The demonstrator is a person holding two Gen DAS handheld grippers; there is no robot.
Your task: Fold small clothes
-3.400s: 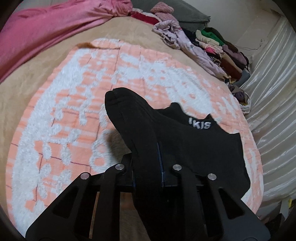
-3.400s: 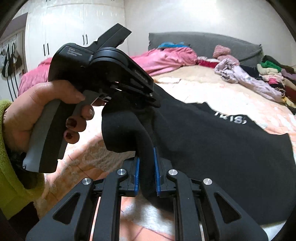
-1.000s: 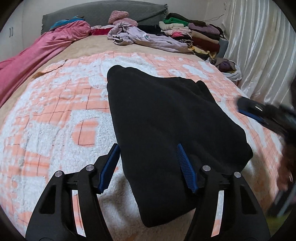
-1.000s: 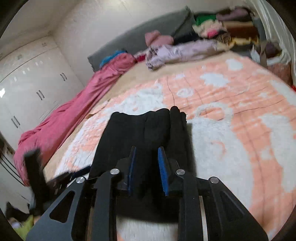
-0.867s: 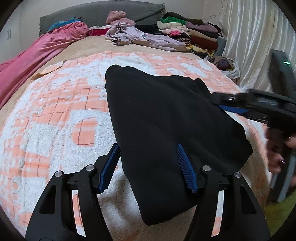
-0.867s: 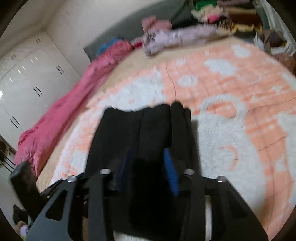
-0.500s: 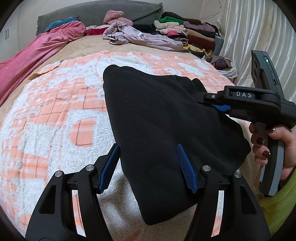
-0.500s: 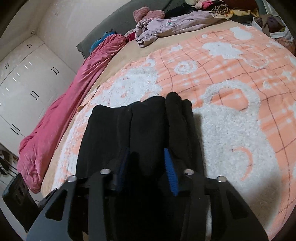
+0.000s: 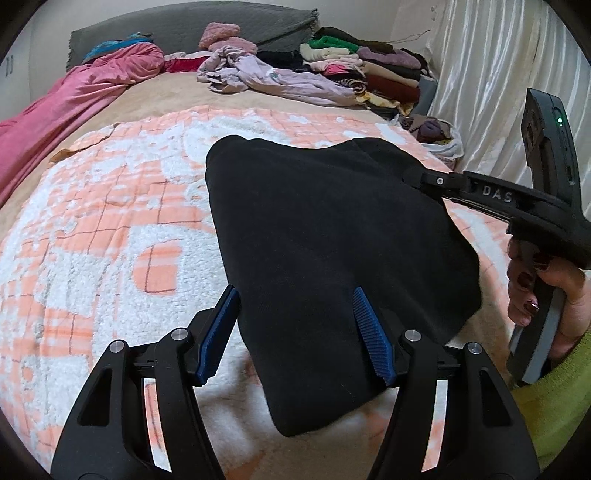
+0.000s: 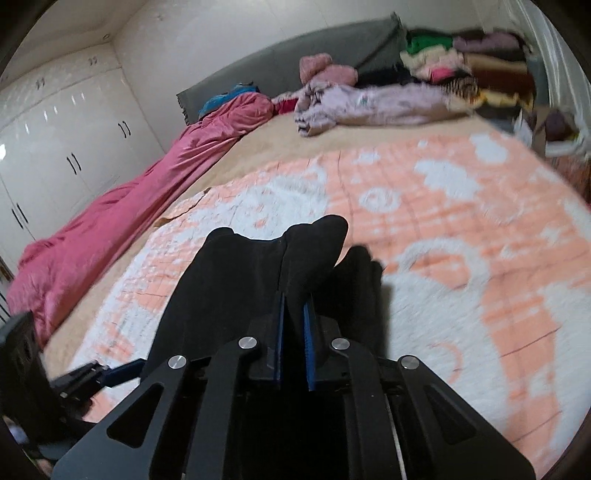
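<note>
A black garment (image 9: 332,236) lies folded on the orange-and-white blanket (image 9: 110,236). My left gripper (image 9: 295,332) is open, its blue pads on either side of the garment's near end, holding nothing. My right gripper (image 10: 293,325) is shut on a raised fold of the black garment (image 10: 310,251) at its right edge. In the left wrist view the right gripper (image 9: 413,177) reaches in from the right, held by a hand, its tips buried in the cloth.
A pink quilt (image 9: 74,99) runs along the left side of the bed. Loose and stacked clothes (image 9: 332,77) lie at the head by a grey headboard (image 9: 184,26). A white curtain (image 9: 498,74) hangs at right. White wardrobes (image 10: 55,140) stand at left.
My right gripper has closed on the garment's right edge and lifted a fold of it. My left gripper has stayed open over the near end.
</note>
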